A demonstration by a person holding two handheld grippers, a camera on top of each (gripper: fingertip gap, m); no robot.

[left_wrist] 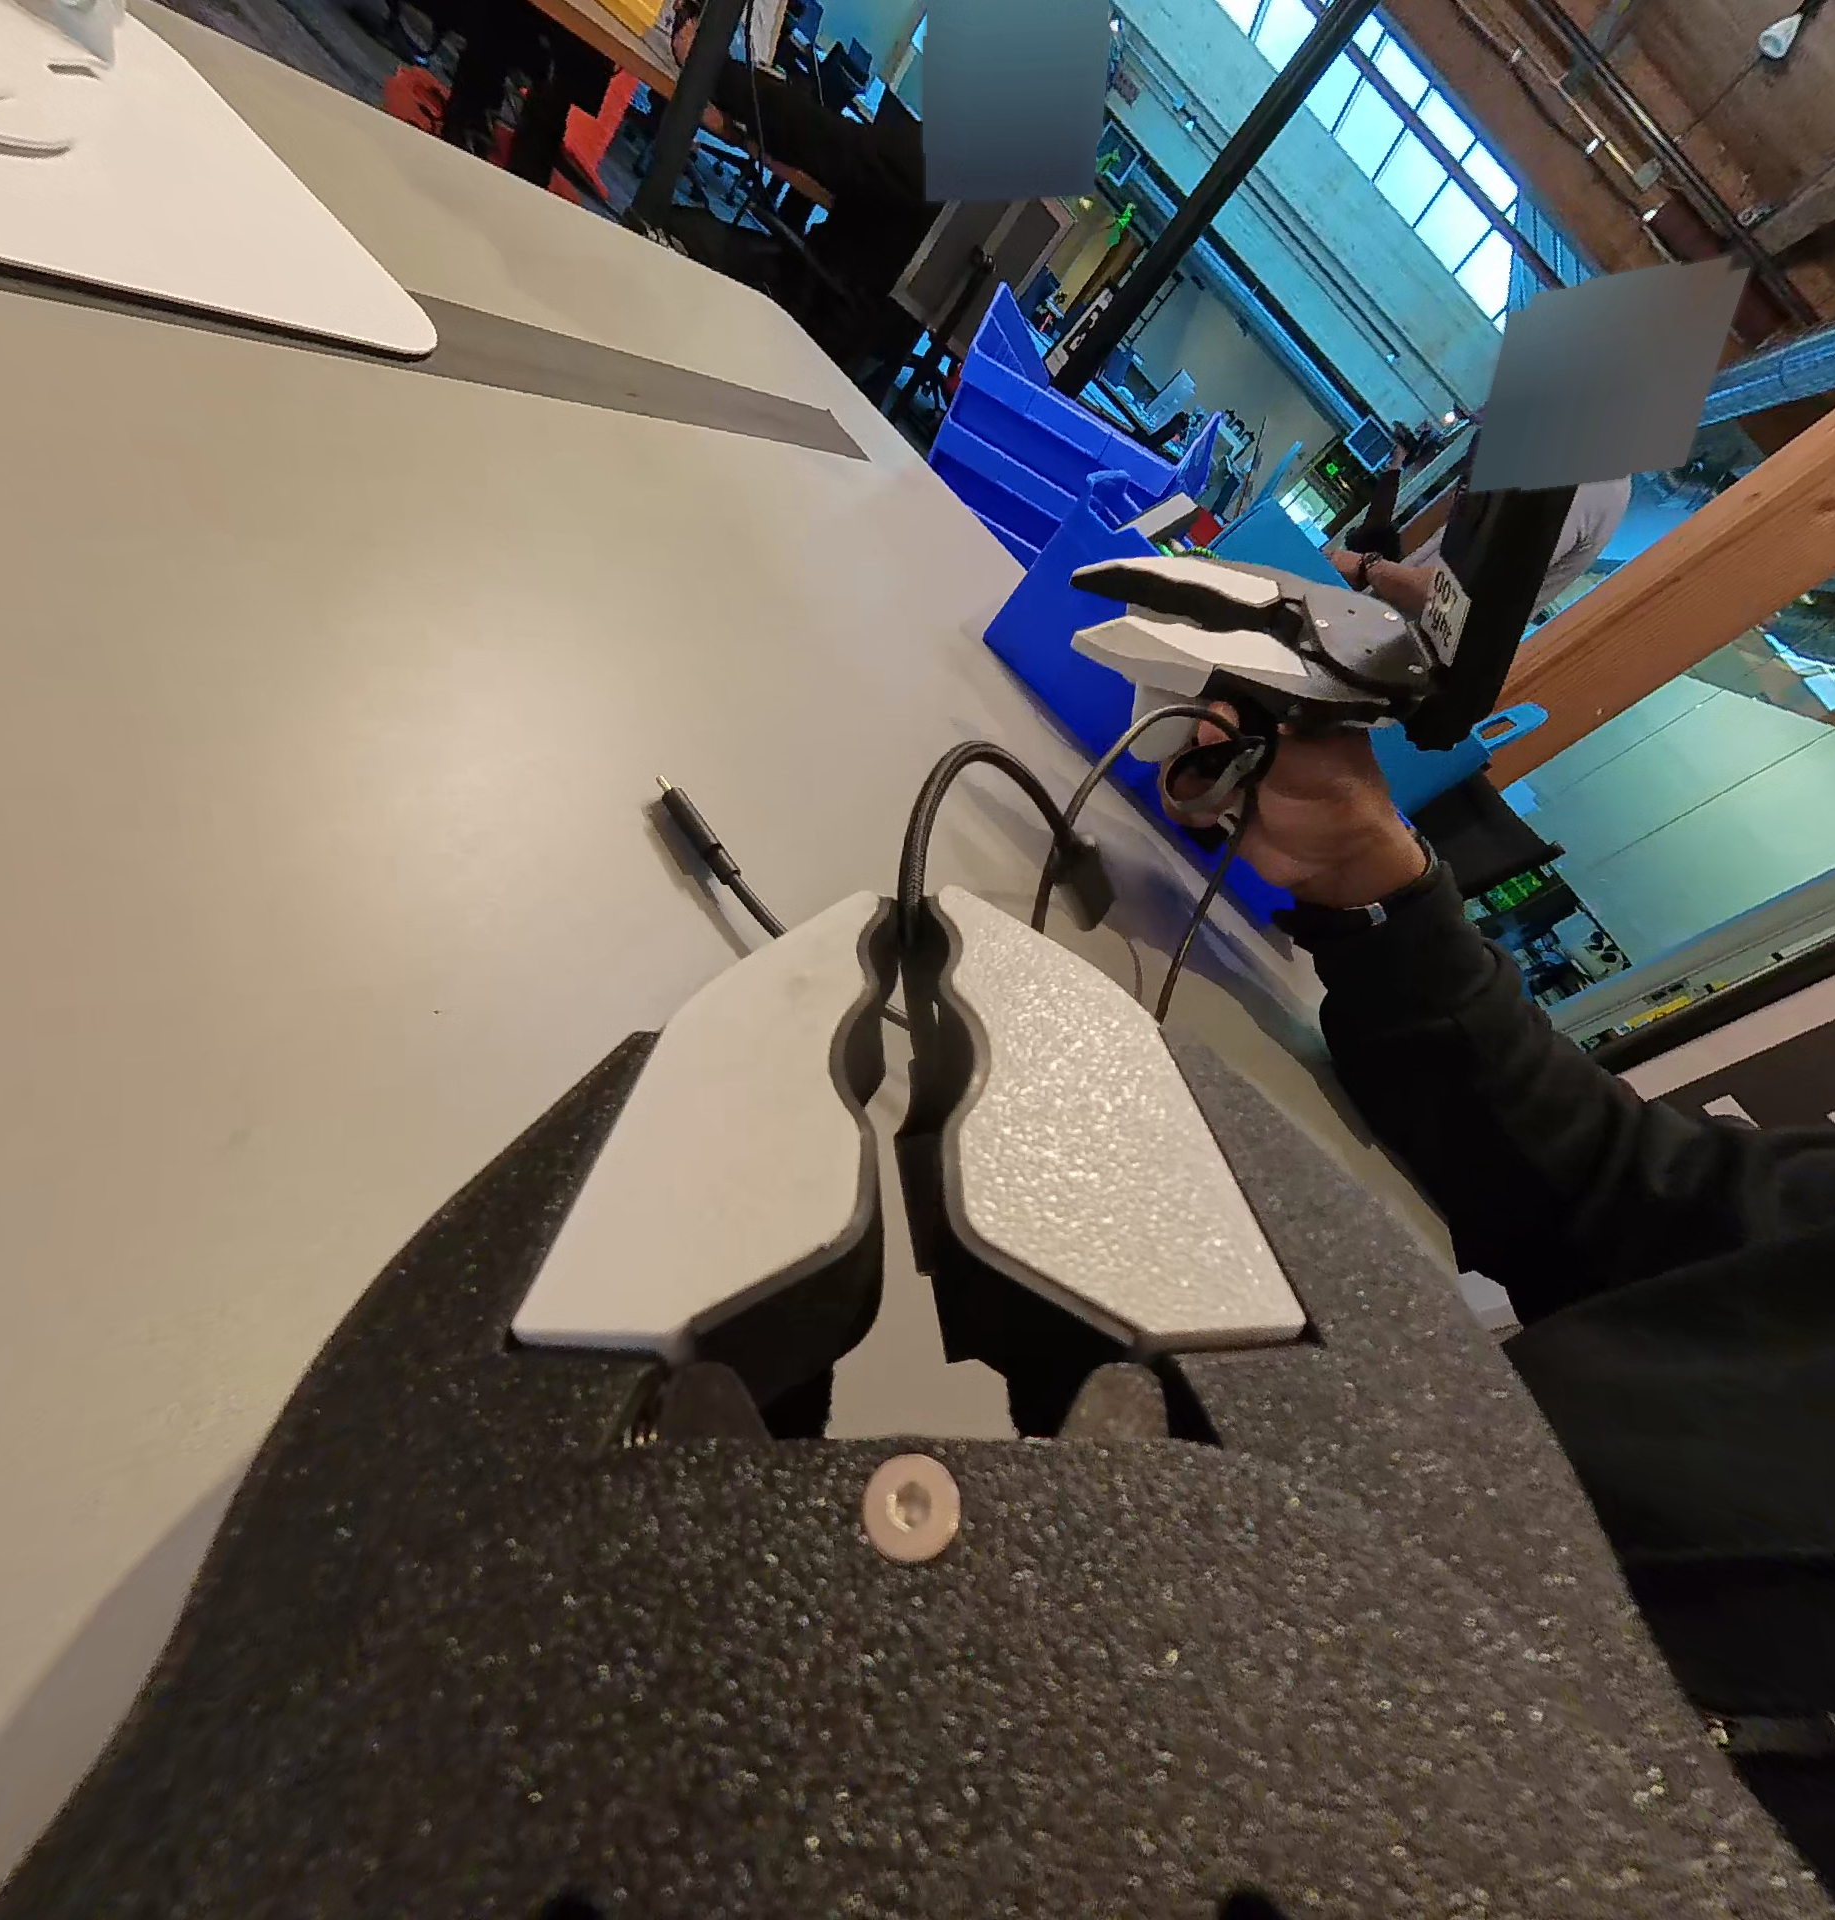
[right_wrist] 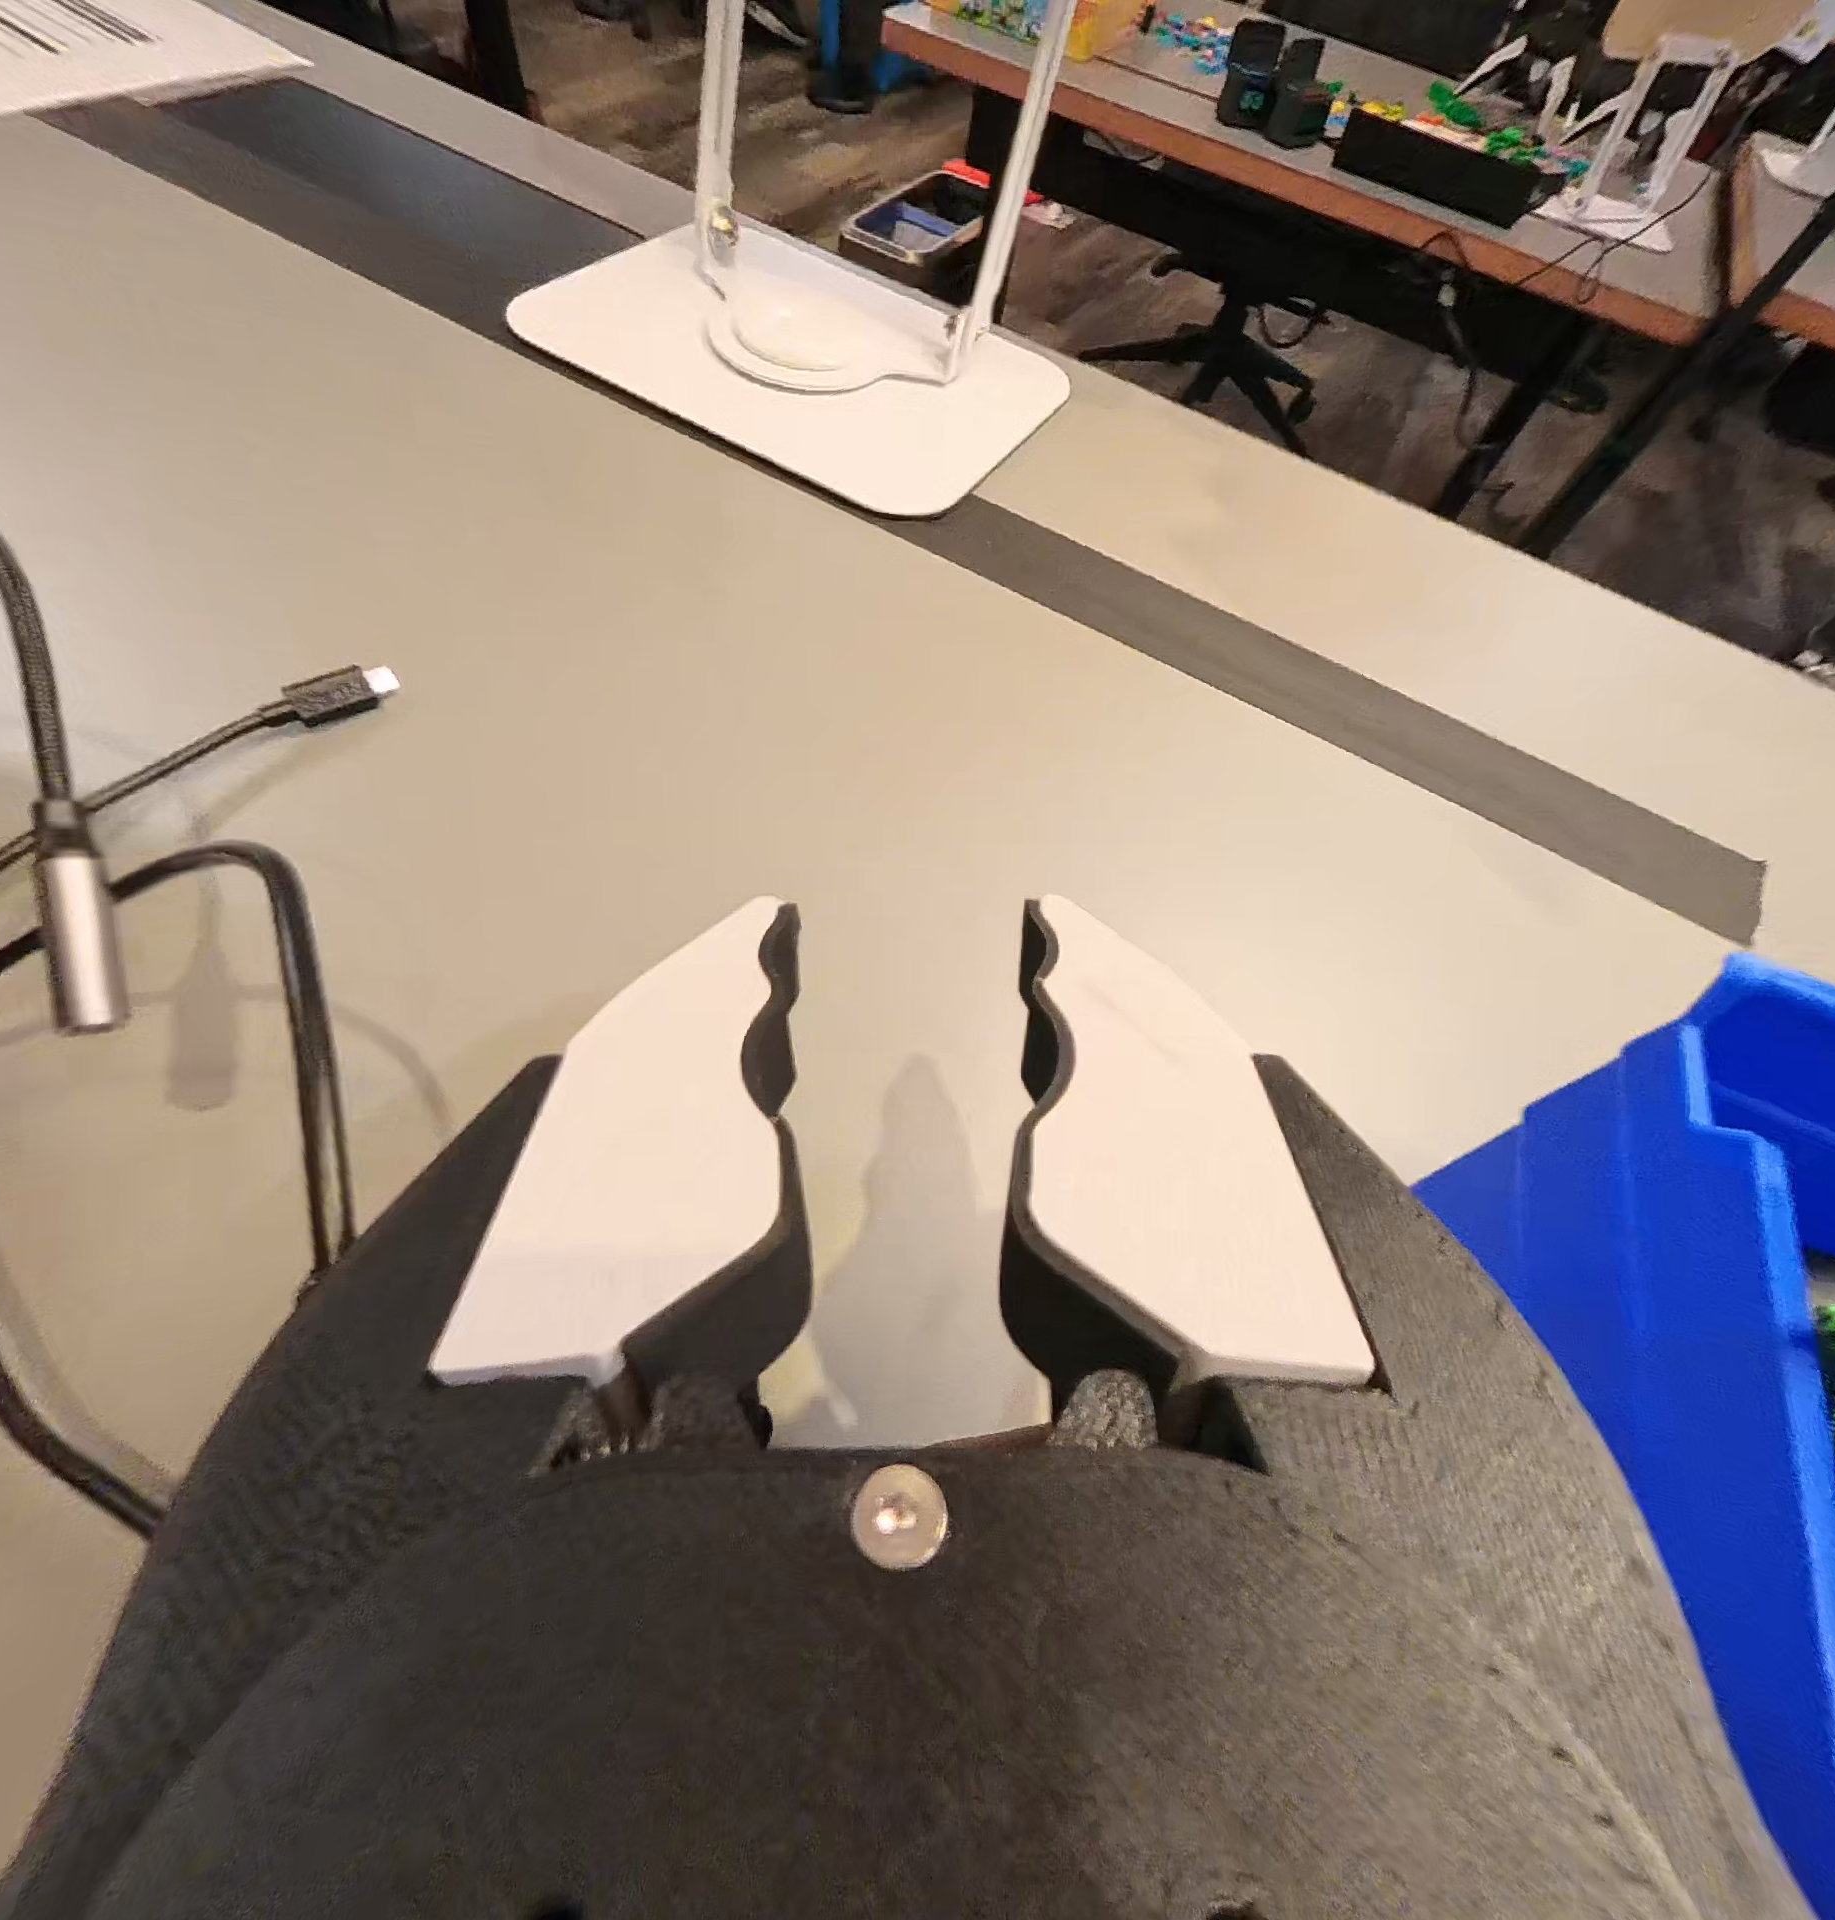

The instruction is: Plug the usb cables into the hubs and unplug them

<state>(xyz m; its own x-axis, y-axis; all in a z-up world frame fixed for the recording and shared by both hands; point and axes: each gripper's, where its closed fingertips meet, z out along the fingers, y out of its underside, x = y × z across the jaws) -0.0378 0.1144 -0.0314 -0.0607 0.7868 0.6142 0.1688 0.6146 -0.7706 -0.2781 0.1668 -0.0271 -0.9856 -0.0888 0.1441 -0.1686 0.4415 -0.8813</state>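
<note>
Left wrist view, nearest: the left gripper (left_wrist: 918, 914) is pressed together on a black braided cable (left_wrist: 923, 831), which rises out between the fingertips, arches over and hangs down to a dark connector body (left_wrist: 1084, 878) clear of the grey table (left_wrist: 373, 727). In the right wrist view the same hanging end shows as a silver metal connector sleeve (right_wrist: 82, 935), tip downward. The right gripper (right_wrist: 908, 935) is spread and holds nothing; it hovers above the table with a blue plastic bin (right_wrist: 1671, 1195) just beside it. Farther out, a thinner black cable ends in a small USB-C plug (right_wrist: 336, 694) lying flat and free on the table. Beyond it stands a white lamp base (right_wrist: 840, 416). No hub is clearly identifiable in either view. Handling, as a judgement: both cables are light and limp, so a grip on the braid lets the end swing; the rigid moulded plug housing, just behind the metal tip, is the better hold for 1 straight push, since the tip may bend under side load.
</note>
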